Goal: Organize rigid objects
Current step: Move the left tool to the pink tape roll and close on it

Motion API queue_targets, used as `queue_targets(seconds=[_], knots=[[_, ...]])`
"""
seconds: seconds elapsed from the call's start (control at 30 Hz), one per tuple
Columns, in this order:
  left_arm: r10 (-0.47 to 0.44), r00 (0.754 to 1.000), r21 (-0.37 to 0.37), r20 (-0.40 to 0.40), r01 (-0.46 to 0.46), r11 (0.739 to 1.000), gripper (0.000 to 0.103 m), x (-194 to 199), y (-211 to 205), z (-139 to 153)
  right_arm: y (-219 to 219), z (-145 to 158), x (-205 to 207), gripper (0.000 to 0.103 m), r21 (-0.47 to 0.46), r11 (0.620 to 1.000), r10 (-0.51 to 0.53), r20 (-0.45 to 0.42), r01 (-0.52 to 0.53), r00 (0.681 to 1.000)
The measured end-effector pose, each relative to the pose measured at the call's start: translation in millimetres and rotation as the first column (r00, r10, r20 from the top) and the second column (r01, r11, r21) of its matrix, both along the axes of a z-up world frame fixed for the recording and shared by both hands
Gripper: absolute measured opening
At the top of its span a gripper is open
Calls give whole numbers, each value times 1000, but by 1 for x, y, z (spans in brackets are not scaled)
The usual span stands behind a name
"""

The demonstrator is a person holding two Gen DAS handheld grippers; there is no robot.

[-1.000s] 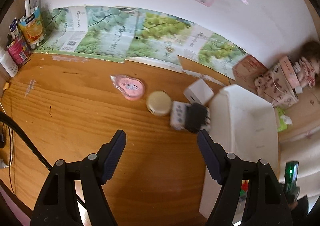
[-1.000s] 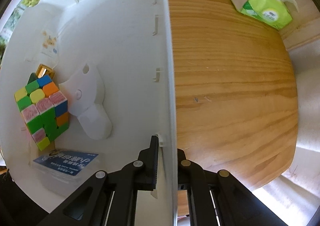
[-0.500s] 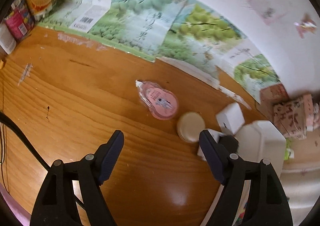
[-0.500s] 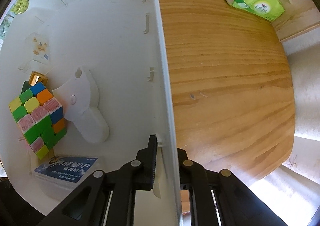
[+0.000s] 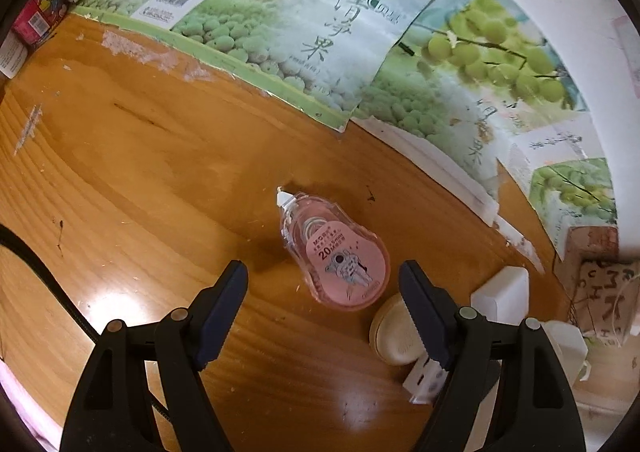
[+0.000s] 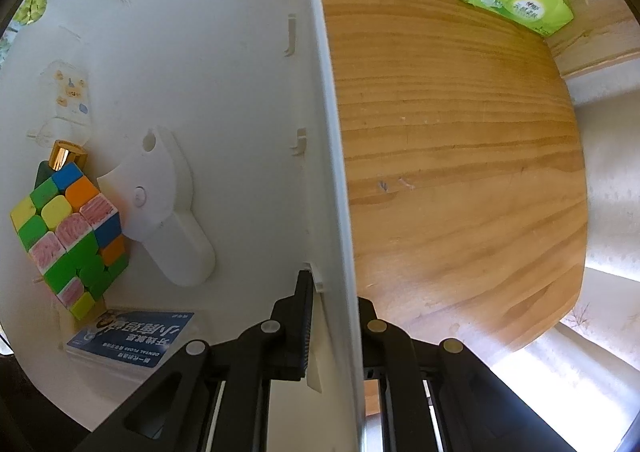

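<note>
Left gripper (image 5: 323, 294) jaws spread wide, nothing between the pads, pointing steeply down at the varnished wooden table (image 5: 160, 180). Just ahead of the fingertips lies a pink correction tape dispenser (image 5: 338, 256): translucent teardrop shell, white nib pointing away, round pink label on top. Beside it, partly behind the right finger, a flat cream round tin (image 5: 394, 334); past that a white rounded block (image 5: 502, 294) and a small white part (image 5: 424, 378) that I can't identify. Glossy printed cardboard with green fruit (image 5: 304, 24) lines the back wall. Right gripper (image 6: 334, 326) is clenched on the thin side wall of the white plastic bin (image 6: 334, 132), one pad inside, one outside. Bin interior is smooth and matte with small moulded clips along the wall. Inside the bin: a scrambled puzzle cube (image 6: 70, 236), a white smooth plastic holder with a rounded tab (image 6: 168, 208), a clear box with a blue dental floss label (image 6: 132, 338), and a shiny gold cap (image 6: 64, 154) behind the cube. Green tissue pack (image 6: 520, 0) sits at the table's far edge.
</note>
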State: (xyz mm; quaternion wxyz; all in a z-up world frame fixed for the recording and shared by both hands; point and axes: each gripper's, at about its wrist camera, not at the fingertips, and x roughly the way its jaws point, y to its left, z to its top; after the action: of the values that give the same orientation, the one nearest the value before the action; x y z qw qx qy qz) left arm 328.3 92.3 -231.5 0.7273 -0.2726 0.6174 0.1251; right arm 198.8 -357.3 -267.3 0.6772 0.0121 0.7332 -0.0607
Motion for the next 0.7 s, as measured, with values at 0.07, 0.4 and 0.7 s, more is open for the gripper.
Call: queue_targets(seconds=[0.07, 0.4, 0.7], knots=[[7, 1000, 14, -13, -7, 1000, 80, 2, 0, -3, 3, -5, -1, 11, -5, 1000, 6, -12, -7, 1000], [33, 999, 49, -36, -32, 998, 81, 8, 2, -8, 15, -13, 5, 11, -15, 999, 34, -52, -35, 998], [22, 1000, 34, -10, -21, 999, 62, 19, -8, -2, 20, -14, 9, 11, -22, 999, 32, -50, -33, 998]])
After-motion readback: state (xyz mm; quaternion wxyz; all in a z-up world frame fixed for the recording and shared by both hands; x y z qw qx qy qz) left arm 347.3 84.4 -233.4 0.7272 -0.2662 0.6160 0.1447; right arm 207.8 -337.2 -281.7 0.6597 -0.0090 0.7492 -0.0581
